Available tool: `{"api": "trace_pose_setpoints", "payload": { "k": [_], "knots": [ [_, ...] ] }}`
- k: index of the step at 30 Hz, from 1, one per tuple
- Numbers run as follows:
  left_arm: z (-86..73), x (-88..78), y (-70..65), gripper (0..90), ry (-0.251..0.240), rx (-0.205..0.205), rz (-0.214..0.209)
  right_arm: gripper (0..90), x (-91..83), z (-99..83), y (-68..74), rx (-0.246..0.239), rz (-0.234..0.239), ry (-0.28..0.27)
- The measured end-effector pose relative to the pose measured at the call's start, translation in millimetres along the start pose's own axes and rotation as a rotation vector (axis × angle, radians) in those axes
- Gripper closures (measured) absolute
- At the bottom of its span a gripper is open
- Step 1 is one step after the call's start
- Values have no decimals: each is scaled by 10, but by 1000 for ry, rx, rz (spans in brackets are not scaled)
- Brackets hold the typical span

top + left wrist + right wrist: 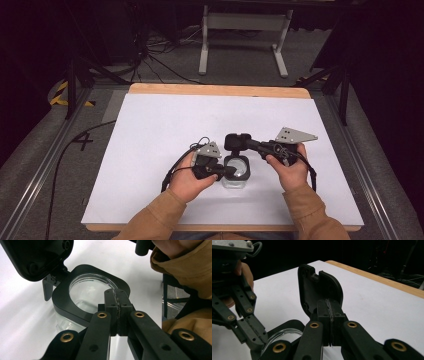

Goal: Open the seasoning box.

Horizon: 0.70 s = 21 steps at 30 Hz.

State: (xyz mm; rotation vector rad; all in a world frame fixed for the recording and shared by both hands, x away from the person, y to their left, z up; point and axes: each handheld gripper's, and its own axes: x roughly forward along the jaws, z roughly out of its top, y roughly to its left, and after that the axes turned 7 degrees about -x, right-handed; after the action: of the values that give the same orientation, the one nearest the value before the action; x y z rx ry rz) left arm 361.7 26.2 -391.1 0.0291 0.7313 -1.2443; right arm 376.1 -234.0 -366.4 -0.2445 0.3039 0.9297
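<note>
Wooden table (215, 90), white sheet (165, 130) on it, clear jar (236, 176) on sheet

White sheet (165, 130) covers wooden tabletop (215, 89). Grey metal stand (245, 30) on floor at 12 o'clock, cables (160, 50) at 11.

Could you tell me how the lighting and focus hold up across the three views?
High view: the white table cover is evenly lit, surroundings dark, detail at the jar soft. Left gripper view: the cover blows out to glare at the left, while the jar rim stays sharp. Right gripper view: the background is nearly black, the hinged lid in dim light.
</note>
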Motion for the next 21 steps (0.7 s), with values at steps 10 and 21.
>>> {"api": "trace_pose_setpoints", "payload": {
  "k": [10,21],
  "knots": [
    [-17,-3,0,898,-10,0,2,900,32,-18,-60,19,-16,-12],
    [61,-247,-51,860,-40,0,39,886,-82,39,-27,7,-23,-14]
  ]
}}
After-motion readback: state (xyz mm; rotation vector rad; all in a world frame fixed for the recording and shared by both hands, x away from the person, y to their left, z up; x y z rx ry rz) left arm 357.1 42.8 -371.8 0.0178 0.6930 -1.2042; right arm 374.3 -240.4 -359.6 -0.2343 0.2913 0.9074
